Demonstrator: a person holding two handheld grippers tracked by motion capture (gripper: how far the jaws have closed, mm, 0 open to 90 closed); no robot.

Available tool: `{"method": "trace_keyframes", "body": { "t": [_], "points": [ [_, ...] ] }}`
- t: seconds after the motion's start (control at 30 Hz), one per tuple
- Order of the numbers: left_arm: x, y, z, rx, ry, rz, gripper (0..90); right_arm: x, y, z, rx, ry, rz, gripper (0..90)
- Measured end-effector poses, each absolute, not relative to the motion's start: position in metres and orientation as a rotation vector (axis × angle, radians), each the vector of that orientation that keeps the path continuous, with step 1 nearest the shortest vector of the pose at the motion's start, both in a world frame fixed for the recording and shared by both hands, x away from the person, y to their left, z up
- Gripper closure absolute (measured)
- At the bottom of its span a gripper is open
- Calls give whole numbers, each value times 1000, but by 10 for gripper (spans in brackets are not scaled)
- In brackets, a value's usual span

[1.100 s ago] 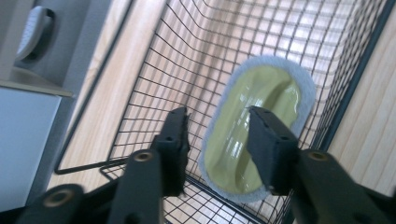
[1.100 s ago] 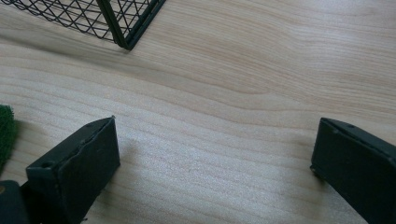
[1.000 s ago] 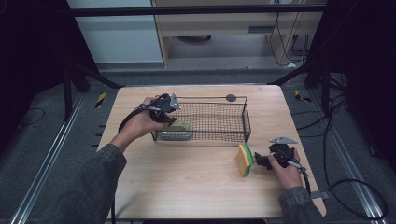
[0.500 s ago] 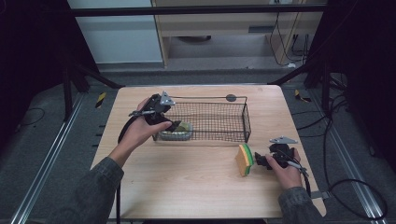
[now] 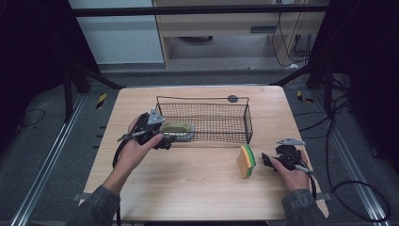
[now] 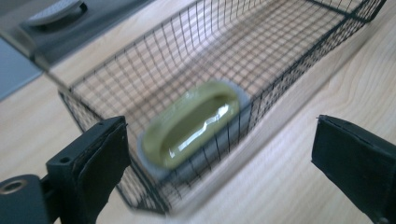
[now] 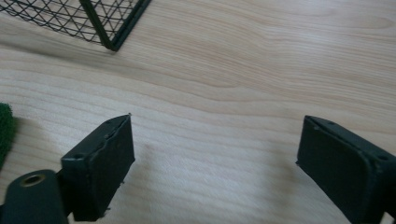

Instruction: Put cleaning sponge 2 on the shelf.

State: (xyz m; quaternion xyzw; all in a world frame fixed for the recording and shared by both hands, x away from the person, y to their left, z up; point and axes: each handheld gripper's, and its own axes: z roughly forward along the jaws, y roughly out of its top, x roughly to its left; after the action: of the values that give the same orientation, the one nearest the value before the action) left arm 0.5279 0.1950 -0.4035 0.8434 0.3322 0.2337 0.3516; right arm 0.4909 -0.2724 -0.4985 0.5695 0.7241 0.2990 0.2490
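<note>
My left gripper (image 5: 165, 140) has pulled back from over the wire basket (image 5: 202, 100) to its near-left corner, jaws wide apart and empty. Just ahead of them, inside the basket, lies the green soap in its grey dish (image 6: 194, 128), seemingly delivered. My right gripper (image 5: 271, 160), also open, rests beside the upright sponge (image 5: 246, 161). I read no labels anywhere.

Table (image 5: 197, 188) evenly lit, surroundings dark; basket (image 6: 243, 60) blurred, soap (image 6: 191, 123) glaring.
</note>
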Motion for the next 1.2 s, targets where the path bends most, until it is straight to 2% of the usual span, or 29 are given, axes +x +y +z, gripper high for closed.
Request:
{"method": "trace_keyframes", "body": {
  "t": [0.2,0.27,0.4,0.7,0.83,1.03,1.2],
  "points": [
    [505,209,-449,2211,945,535,39,477,-271,-477,1568,2018,734,201],
    [499,211,-461,2264,934,531,40,471,-271,-469,1586,2038,728,209],
    [494,214,-478,2258,979,481,46,461,-267,-448,1642,2086,712,225],
    [497,222,-495,2242,1059,405,44,461,-243,-396,1601,2159,660,241],
    [498,220,-500,2252,1064,410,31,465,-231,-377,1574,2187,656,242],
    [498,219,-502,2244,1059,416,15,469,-216,-358,1562,2202,680,244],
    [499,220,-504,2222,1045,426,0,472,-199,-356,1552,2253,681,235]
  ]
}}
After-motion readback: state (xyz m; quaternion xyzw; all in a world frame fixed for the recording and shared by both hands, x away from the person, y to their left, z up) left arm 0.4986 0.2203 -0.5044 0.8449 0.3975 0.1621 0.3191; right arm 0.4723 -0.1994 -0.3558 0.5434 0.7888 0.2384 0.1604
